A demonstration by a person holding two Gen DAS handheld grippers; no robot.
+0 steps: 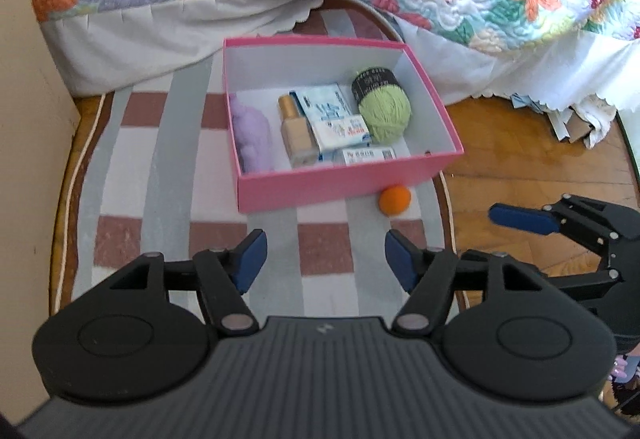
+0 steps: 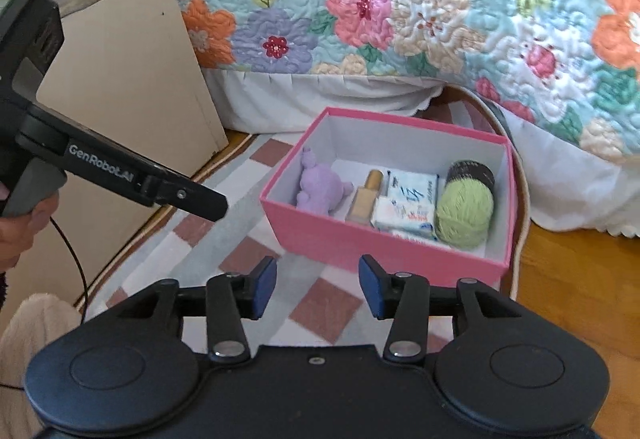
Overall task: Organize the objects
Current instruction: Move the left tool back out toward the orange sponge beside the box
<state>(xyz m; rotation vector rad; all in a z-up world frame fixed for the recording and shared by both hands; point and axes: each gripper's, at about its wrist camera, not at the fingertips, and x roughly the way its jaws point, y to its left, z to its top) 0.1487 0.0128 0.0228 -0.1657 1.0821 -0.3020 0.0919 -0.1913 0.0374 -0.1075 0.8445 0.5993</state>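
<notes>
Checked rug beside the quilted bed; pink box [image 1: 340,183] packed with yarn, toy, bottle, packets. Orange ball [image 1: 395,199] just outside its front wall. Left gripper [image 1: 324,263] and right gripper [image 2: 318,287] open, empty. Probably next: grasp ball, drop inside.

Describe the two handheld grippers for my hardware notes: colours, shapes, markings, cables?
Both the left gripper and right gripper have matte black bodies with round side discs, black linkage arms with silver pivot pins, and blue finger pads. White GenRobot.AI lettering runs along the left gripper's side, and a thin black cable hangs below its handle.
</notes>
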